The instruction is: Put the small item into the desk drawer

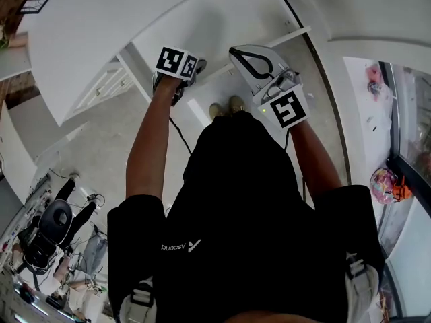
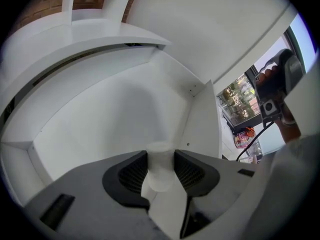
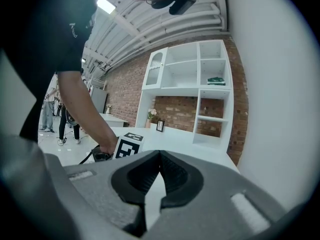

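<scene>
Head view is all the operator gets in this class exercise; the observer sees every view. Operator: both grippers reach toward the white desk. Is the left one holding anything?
Observer: Yes. The left gripper is closed on a small white cylinder.
Operator: What is in front of it?
Observer: The inside of the open white drawer, seen past the cylinder.
Operator: And the right gripper?
Observer: The right gripper has its jaws together with nothing between them, and it looks across the desktop.
</scene>
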